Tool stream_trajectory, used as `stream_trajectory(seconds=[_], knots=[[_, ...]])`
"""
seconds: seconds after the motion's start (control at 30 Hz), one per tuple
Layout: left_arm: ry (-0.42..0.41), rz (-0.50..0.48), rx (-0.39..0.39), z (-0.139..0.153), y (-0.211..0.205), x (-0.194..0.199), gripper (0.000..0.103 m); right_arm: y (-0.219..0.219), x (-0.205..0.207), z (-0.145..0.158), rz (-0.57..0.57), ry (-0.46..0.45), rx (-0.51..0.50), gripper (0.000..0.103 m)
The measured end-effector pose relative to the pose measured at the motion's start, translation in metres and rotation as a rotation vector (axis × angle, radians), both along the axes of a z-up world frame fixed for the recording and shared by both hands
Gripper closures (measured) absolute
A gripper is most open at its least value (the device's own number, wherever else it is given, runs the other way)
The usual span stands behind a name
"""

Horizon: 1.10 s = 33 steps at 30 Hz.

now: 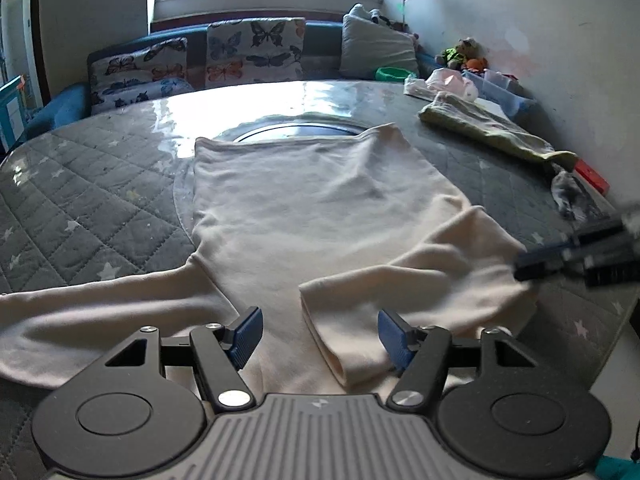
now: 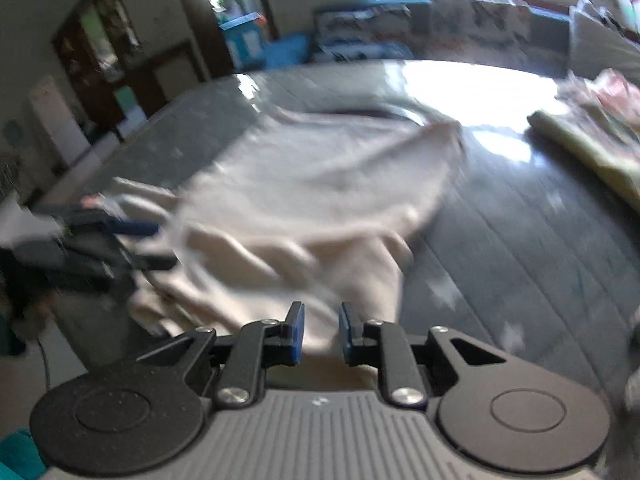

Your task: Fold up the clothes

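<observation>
Sunlit room, round desk (image 1: 100,184) under a grey quilted cover with white stars.

Spread flat on that desk lies a cream long-sleeved top (image 1: 312,216), one sleeve folded in across its body, the other stretched out sideways. Left claw (image 1: 320,338) hangs over the near edge of the top, jaws wide apart and holding nothing. Right claw (image 2: 320,334), blurred in its own view, has its jaws part-way apart above the folded sleeve, gripping nothing. A yellow-green garment (image 1: 496,130) lies well apart, near the desk's far rim.
</observation>
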<state>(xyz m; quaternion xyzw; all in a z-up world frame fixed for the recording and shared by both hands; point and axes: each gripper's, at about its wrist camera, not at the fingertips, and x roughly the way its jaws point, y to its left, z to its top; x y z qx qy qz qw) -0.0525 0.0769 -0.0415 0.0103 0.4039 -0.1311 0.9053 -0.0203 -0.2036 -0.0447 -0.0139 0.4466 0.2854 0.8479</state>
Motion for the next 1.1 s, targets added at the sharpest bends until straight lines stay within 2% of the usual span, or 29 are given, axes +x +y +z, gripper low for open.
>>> stream_trajectory(seconds=[0.13,0.27,0.37,0.4,0.43,0.47,0.5,0.57,0.67,0.73,0.83,0.93,1.0,1.03,1.1], knots=[[0.018,0.001,0.003,-0.006,-0.001,0.01,0.043,-0.008,0.0,-0.005,-0.004,0.017,-0.025,0.085],[0.007,-0.009,0.012,-0.004,-0.006,0.017,0.043,-0.004,0.011,0.012,0.0,-0.068,-0.014,0.08],[0.015,-0.016,0.018,-0.007,-0.011,0.024,0.044,0.003,0.029,0.013,-0.024,-0.1,-0.023,0.079],[0.019,-0.019,0.019,-0.008,-0.012,0.026,0.048,0.004,0.035,0.011,-0.04,-0.102,-0.03,0.078],[0.026,-0.021,0.016,-0.01,-0.013,0.027,0.058,0.006,0.041,0.009,-0.055,-0.104,-0.037,0.078],[0.029,-0.021,0.014,-0.011,-0.013,0.028,0.064,0.006,0.046,0.007,-0.07,-0.103,-0.039,0.077],[0.027,-0.02,0.013,-0.011,-0.013,0.028,0.066,0.005,0.05,0.004,-0.081,-0.094,-0.032,0.076],[0.023,-0.017,0.01,-0.011,-0.013,0.029,0.083,0.001,0.056,-0.001,-0.1,-0.069,-0.012,0.076],[0.022,-0.008,0.0,-0.007,-0.011,0.031,0.089,-0.005,0.06,-0.011,-0.121,-0.023,0.026,0.076],[0.001,-0.002,0.011,-0.002,-0.012,0.031,0.09,-0.007,0.058,-0.018,-0.129,-0.029,0.03,0.085],[-0.04,-0.007,0.023,0.007,-0.012,0.03,0.09,-0.01,0.053,-0.017,-0.143,-0.055,0.016,0.088],[-0.058,-0.024,0.035,0.009,-0.013,0.032,0.088,-0.011,0.05,-0.017,-0.15,-0.07,-0.009,0.088],[-0.025,-0.023,0.074,-0.001,-0.015,0.036,0.083,-0.011,0.05,-0.019,-0.15,-0.07,-0.024,0.086],[-0.013,-0.011,0.091,-0.005,-0.014,0.038,0.081,-0.011,0.05,-0.018,-0.151,-0.075,-0.027,0.082],[-0.004,0.015,0.091,-0.006,-0.009,0.038,0.072,-0.009,0.05,-0.012,-0.15,-0.097,-0.035,0.079]])
